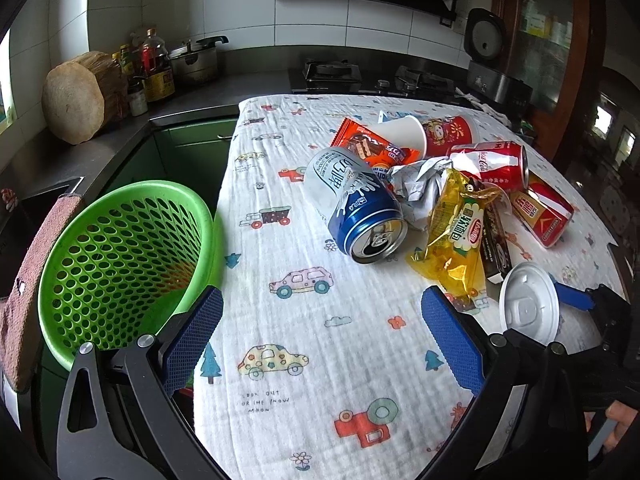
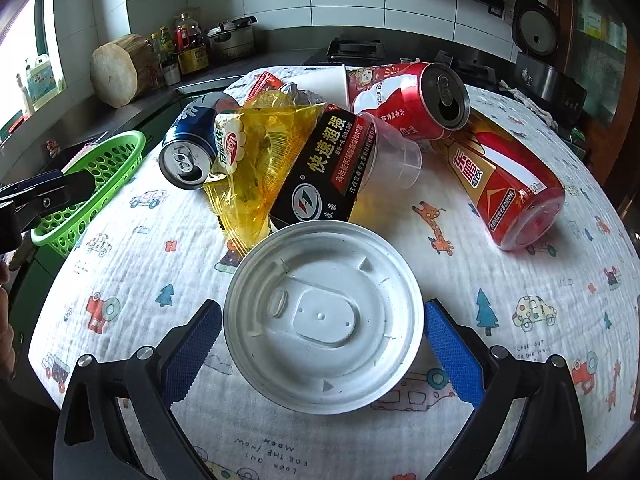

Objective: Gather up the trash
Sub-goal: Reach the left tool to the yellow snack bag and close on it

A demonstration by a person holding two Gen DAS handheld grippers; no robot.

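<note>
Right gripper (image 2: 322,344) straddles the white plastic lid (image 2: 323,322) flat on the cloth, jaws wide and not yet gripping, looking light, thin and bendy, so pinch the rim gently; left gripper (image 1: 322,340) hovers open, empty.

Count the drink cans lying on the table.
2, both on their sides. The blue-and-white can lies at the pile's left, nearest the green basket. The red cola can lies at the back right, above the red bottle. Others may be hidden underneath.

A green basket (image 1: 120,248) sits beside a white cloth (image 1: 320,340) printed with cartoon cars, red cans (image 2: 404,100), a yellow wrapper (image 2: 260,160).
</note>
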